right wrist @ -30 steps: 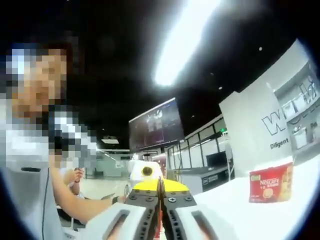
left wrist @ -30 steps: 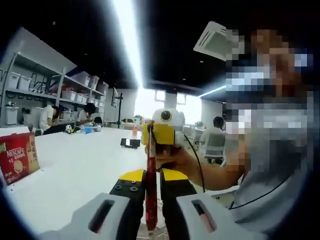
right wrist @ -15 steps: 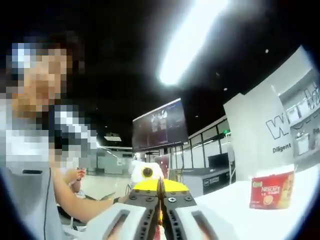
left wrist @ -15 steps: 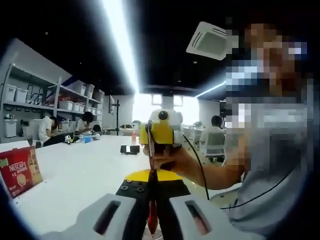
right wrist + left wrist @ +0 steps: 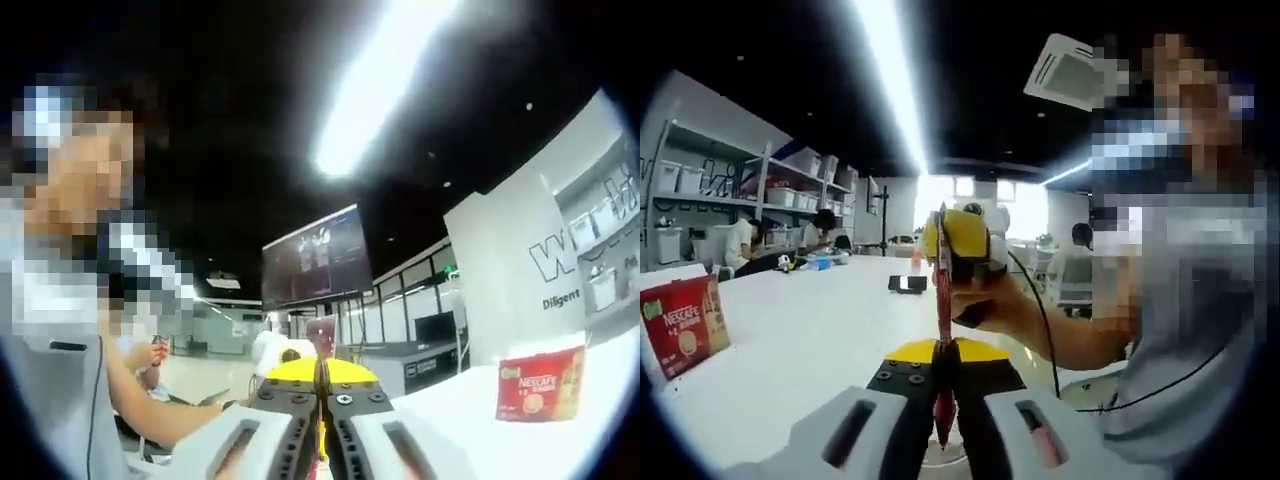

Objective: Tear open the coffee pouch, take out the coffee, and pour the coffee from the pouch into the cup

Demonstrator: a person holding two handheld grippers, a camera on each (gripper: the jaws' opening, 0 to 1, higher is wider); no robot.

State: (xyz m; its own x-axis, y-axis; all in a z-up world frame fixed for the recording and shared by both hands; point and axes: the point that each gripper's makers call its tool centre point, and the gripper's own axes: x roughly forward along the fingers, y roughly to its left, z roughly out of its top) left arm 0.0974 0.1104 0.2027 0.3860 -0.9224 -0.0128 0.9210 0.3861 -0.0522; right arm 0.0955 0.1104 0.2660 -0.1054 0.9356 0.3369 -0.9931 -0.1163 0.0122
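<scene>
A thin red coffee stick pouch (image 5: 942, 330) stands edge-on between my two grippers. My left gripper (image 5: 943, 352) is shut on its lower part, the jaws pressed together around it. Farther along, my right gripper (image 5: 958, 240), yellow and white and held by a person's hand (image 5: 990, 305), is shut on the pouch's top end. In the right gripper view the right gripper (image 5: 320, 368) is shut on a thin sliver of the pouch (image 5: 321, 440). Part of the left gripper (image 5: 285, 353) peeks out just behind. A pale round rim, perhaps the cup (image 5: 940, 462), shows under the left jaws.
A red Nescafe box (image 5: 685, 325) stands on the white table (image 5: 810, 350); it shows at the right of the right gripper view too (image 5: 540, 385). The person holding the grippers is close behind. Shelves with bins (image 5: 730, 185) and seated people lie beyond.
My left jaws have closed tight onto the pouch, which earlier stood between them with a gap. The right gripper has tilted and shifted slightly at the pouch's top.
</scene>
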